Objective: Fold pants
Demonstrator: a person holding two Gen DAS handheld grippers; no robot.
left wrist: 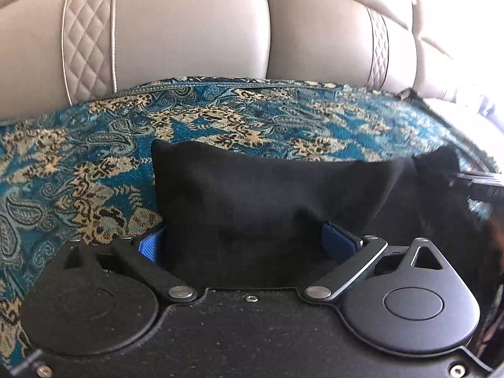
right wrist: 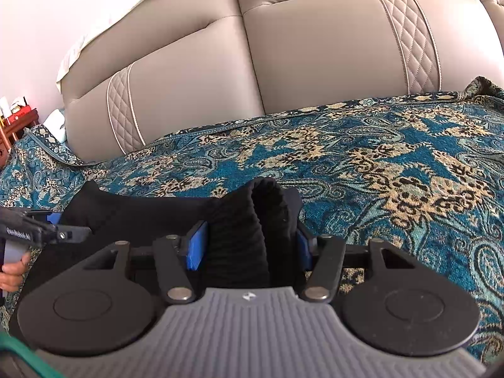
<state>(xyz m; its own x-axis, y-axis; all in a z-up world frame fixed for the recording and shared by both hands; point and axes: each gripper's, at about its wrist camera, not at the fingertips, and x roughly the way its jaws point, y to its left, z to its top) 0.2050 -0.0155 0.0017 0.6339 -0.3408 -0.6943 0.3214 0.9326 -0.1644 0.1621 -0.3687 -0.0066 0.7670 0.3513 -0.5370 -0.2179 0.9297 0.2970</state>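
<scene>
The black pants (left wrist: pixel 252 195) lie on a teal and gold patterned cover (left wrist: pixel 94 157) on a sofa seat. My left gripper (left wrist: pixel 242 242) is shut on one edge of the pants, with black cloth filling the gap between its blue pads (left wrist: pixel 149 245). My right gripper (right wrist: pixel 249 245) is shut on a bunched ribbed part of the pants (right wrist: pixel 252 220), between its blue pads (right wrist: pixel 197 245). In the right wrist view the left gripper (right wrist: pixel 63 234) shows at the far left, held by a hand. The pants stretch between the two grippers.
The beige leather sofa backrest (left wrist: pixel 189 25) with quilted strips rises right behind the seat. The patterned cover (right wrist: pixel 393 163) spreads wide to the right. A wooden side table (right wrist: pixel 15 123) with small items stands beyond the sofa's left end.
</scene>
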